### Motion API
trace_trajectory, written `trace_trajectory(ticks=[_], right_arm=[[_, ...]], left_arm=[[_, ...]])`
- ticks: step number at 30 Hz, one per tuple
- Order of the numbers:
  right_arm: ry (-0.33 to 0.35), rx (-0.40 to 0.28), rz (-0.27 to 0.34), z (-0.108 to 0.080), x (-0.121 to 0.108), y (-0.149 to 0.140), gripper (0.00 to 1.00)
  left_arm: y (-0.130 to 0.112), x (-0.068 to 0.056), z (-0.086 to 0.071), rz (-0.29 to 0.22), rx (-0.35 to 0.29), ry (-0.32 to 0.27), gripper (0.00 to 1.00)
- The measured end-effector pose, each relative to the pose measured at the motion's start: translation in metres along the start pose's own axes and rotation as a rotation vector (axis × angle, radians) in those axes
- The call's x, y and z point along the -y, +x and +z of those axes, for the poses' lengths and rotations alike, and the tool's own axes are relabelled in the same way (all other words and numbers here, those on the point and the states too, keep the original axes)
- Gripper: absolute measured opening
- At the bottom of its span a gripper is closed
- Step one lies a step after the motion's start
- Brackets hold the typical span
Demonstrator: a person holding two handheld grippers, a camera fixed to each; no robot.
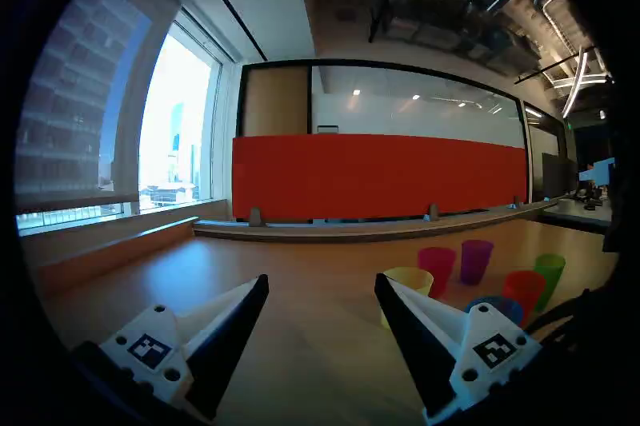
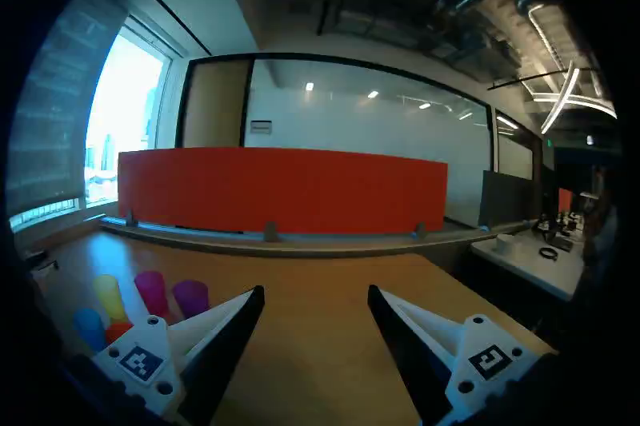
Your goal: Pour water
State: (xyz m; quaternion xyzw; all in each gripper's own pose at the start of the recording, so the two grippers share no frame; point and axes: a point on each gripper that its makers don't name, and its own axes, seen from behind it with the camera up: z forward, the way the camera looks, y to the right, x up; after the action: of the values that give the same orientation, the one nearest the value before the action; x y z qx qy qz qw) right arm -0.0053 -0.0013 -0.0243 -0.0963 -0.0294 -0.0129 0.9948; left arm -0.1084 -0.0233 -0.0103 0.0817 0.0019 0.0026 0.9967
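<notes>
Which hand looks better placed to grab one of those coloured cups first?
Probably left. The left gripper, open, has the yellow cup just beyond one fingertip. From the right gripper, also open, the cups look smaller and far off to one side.

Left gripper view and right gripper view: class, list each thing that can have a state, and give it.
Left gripper: open, empty.
Right gripper: open, empty.
Yellow plastic cup: upright.
Magenta plastic cup: upright.
Purple plastic cup: upright.
Green plastic cup: upright.
Red plastic cup: upright.
Blue plastic cup: upright.

A wooden table (image 1: 320, 322) faces a red divider (image 1: 376, 174) beside bright windows (image 1: 172, 134)
</notes>
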Motion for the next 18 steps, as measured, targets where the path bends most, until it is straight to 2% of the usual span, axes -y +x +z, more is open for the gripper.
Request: trace_trajectory(ticks=[18], right_arm=[[-0.006,-0.001,0.000,-0.0020,-0.0047,0.0003,1.00]], left_arm=[[-0.0027,-0.0006,0.0007,0.000,0.003,-0.007,0.99]])
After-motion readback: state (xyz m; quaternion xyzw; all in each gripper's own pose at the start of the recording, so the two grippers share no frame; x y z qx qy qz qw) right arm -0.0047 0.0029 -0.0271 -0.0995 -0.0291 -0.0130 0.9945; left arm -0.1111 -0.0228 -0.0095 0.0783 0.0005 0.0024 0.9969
